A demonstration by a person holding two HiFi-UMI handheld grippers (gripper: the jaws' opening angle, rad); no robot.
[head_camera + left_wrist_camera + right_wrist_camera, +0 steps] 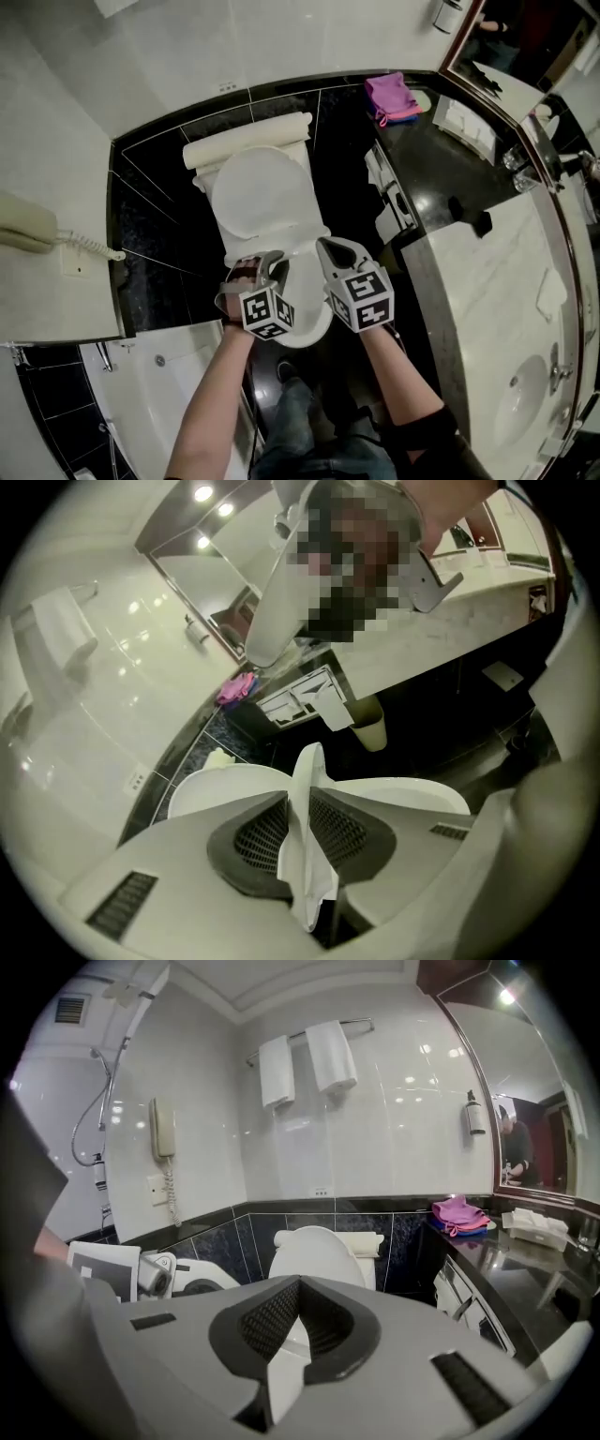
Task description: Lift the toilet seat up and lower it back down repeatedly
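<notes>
White plastic toilet seat, thin rim seen edge-on, pinched between the left gripper jaws over the bowl front, lid upright behind; right gripper jaws pressed together at the seat's right side, contact unclear.

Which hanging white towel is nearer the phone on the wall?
The left towel in the right gripper view: it hangs toward the wall phone; the other towel hangs toward the mirror.
</notes>
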